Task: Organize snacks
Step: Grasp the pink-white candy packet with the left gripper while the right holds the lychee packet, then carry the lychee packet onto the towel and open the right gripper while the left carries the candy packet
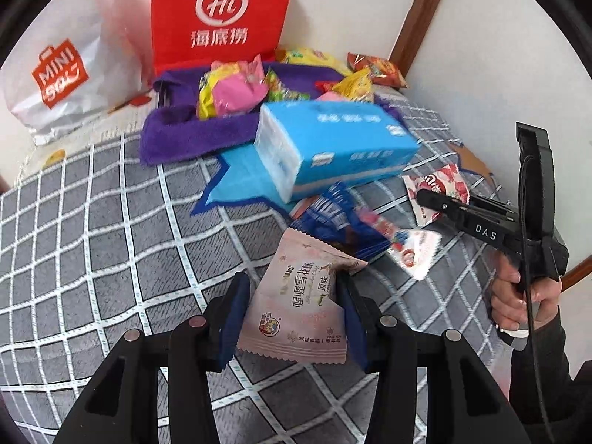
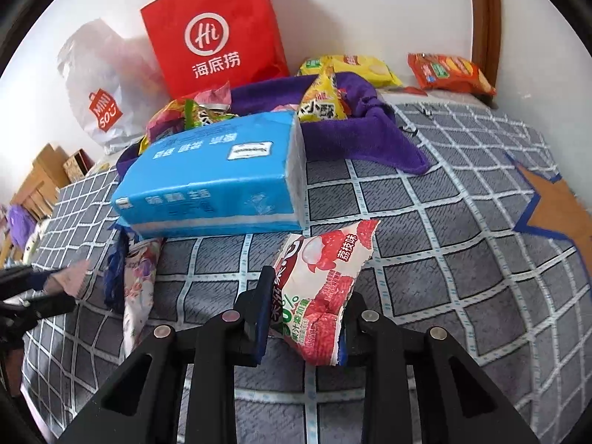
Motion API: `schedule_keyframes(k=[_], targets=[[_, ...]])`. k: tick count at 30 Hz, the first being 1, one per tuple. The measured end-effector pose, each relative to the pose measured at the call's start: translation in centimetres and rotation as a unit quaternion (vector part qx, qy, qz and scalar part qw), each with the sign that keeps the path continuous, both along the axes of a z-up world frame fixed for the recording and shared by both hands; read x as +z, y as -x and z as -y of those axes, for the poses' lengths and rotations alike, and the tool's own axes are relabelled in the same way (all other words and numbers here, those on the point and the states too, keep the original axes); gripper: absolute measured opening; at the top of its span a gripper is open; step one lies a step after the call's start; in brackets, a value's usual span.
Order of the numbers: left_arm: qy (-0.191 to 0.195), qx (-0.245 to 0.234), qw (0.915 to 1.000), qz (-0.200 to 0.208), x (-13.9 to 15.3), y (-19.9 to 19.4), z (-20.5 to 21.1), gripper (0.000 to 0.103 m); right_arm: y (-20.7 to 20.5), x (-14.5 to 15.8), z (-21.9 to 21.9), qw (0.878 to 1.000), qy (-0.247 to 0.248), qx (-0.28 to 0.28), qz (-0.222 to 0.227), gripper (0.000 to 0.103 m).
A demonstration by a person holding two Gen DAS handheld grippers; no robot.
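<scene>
We see a grey bedspread (image 1: 92, 222) crossed by a white grid, with a light blue star (image 1: 236, 181) edged in dark blue and a tan star (image 2: 562, 214) with the same dark edge toward its right edge. A purple towel (image 1: 177, 140) holds yellow and pink packets (image 1: 231, 88). The tissue pack (image 2: 207, 185) is bright blue with white ends. At the far edge stand a red bag (image 1: 222, 14) with white logo and a white bag (image 1: 70, 74) with an orange-red logo. One pale pink snack packet (image 1: 299, 303) carries dark lettering; the lychee packet (image 2: 322, 288) is white, red and green.
</scene>
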State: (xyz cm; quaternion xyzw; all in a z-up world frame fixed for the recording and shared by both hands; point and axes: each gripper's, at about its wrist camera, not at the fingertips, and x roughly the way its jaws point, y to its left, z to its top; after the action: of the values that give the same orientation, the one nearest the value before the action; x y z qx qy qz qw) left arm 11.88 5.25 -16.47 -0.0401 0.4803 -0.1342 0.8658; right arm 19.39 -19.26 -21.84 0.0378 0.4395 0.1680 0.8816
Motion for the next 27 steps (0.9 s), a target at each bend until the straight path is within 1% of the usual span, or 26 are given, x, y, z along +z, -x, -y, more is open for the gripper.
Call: schedule_keyframes(k=[2,4,8,11,13,17,19,21,23,25,27], targets=[[0.004,-0.003,1.0,0.008,0.9,0.0,0.4,0.046,0.5,1.5,0.1,1.0,-0.02,0.008,0.006,0.028],[0.009,-0.005,0.9998,0.017,2.0,-0.2,0.8,0.046,0.9,3.2,0.0,0.999,-0.024,0.013,0.02,0.028],[0.028,-0.006,0.9993,0.024,3.9,-1.1,1.2,0.046,1.5,7.3,-0.7,0.998,-0.005,0.019,0.059,0.028],[0.045,0.006,0.9987,0.026,5.6,-2.6,1.0,0.046,1.2,9.8,-1.1,0.997,0.014,0.019,0.076,0.028],[0.053,0.013,0.9982,0.027,6.4,-3.4,0.8,0.046,0.7,11.2,-1.3,0.996,0.017,0.016,0.084,0.028],[0.061,0.034,0.997,0.034,8.7,-6.3,0.3,0.046,-1.7,13.6,-1.5,0.996,-0.001,0.017,0.085,0.028],[0.062,0.042,0.9965,0.038,9.6,-7.3,0.1,0.046,-3.2,14.5,-2.1,0.996,-0.003,0.022,0.085,0.028],[0.061,0.052,0.9957,0.046,10.6,-8.7,-0.2,0.046,-4.8,15.5,-2.6,0.995,-0.001,0.022,0.095,0.028],[0.055,0.061,0.9953,0.051,11.2,-9.9,-0.3,0.046,-6.4,16.1,-3.0,0.994,0.004,0.021,0.103,0.028],[0.042,0.071,0.995,0.056,11.8,-11.5,-0.3,0.046,-8.0,16.5,-3.4,0.994,0.003,0.018,0.104,0.028],[0.048,0.077,0.9941,0.058,12.4,-12.9,-0.6,0.046,-9.5,16.7,-3.8,0.995,-0.001,0.021,0.102,0.028]])
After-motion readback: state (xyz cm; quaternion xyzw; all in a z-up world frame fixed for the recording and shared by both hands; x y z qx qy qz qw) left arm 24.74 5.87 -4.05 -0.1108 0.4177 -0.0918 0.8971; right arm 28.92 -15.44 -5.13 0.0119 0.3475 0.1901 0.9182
